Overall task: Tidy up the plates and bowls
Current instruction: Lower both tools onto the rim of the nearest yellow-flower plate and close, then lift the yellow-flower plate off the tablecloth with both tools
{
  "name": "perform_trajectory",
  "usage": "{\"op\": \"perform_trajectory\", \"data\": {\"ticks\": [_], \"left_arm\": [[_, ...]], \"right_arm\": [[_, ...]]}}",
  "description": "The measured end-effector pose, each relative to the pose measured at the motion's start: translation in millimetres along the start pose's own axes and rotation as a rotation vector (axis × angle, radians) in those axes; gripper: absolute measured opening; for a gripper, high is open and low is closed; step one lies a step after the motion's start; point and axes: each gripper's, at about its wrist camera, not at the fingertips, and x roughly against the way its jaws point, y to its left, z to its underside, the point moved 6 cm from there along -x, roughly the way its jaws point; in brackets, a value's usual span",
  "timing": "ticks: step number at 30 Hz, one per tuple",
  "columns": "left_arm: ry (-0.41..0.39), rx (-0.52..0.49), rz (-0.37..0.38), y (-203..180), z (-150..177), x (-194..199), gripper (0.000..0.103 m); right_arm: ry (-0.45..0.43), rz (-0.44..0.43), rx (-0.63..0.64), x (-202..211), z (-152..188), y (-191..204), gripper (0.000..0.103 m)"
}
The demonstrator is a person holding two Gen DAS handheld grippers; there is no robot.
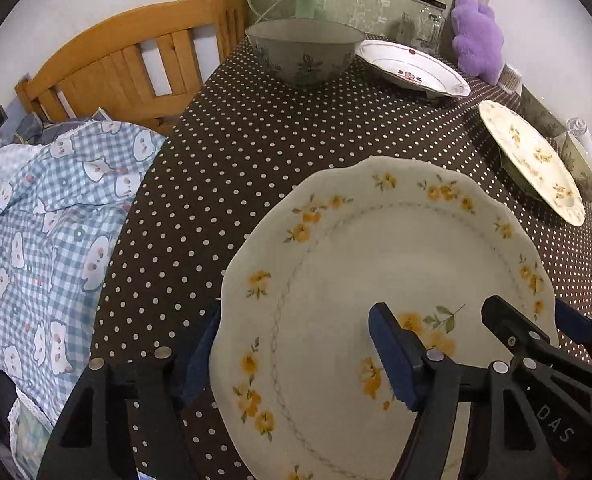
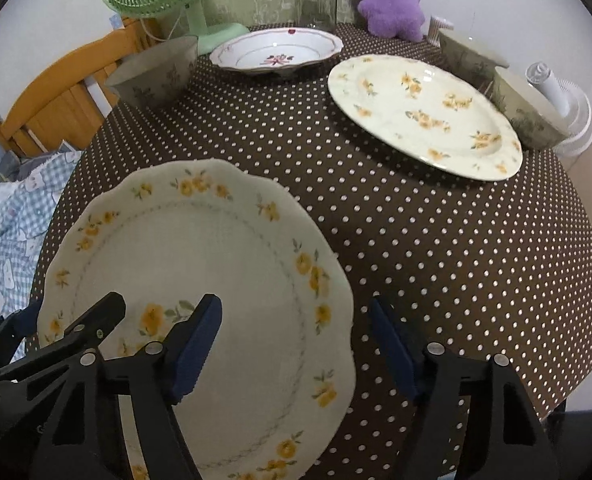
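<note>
Both my grippers straddle the big scalloped plate (image 1: 356,280) with yellow flowers, near the table's front edge. Left gripper (image 1: 291,364): jaws partly open, one pad outside the plate's left rim, the other over its face; contact unclear. Right gripper (image 2: 296,348): same, partly open across the right rim, no clear pinch.

Containers: grey-green floral bowl (image 2: 155,70) back left, inside not visible. Red-flower soup plate (image 2: 275,54) empty. Oval yellow-flower plate (image 2: 424,116) empty, right. Two stacked-looking green bowls (image 2: 528,116) just beside it at the right edge. Glass jar (image 2: 316,0) at the back.

Open polka-dot tablecloth (image 2: 436,260) centre and front right.
</note>
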Motion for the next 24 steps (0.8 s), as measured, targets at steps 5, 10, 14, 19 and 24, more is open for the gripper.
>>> {"op": "perform_trajectory", "data": {"ticks": [5, 10, 14, 19, 24], "left_arm": [[-0.002, -0.004, -0.001, 0, 1, -2, 0.071], [0.005, 0.005, -0.003, 2, 0, -3, 0.071], [0.003, 0.019, -0.012, 0, -4, -1, 0.070], [-0.013, 0.019, -0.005, -11, -15, -1, 0.070], [-0.029, 0.009, -0.005, -22, -26, -2, 0.070]], "right_arm": [[0.035, -0.027, 0.002, -10, 2, 4, 0.066], [0.038, -0.030, 0.006, -12, 1, 6, 0.065], [0.038, -0.026, 0.024, -10, -2, 4, 0.063], [0.033, -0.024, 0.020, -8, -12, -5, 0.063], [0.021, -0.020, 0.011, -9, -26, -16, 0.063]]}}
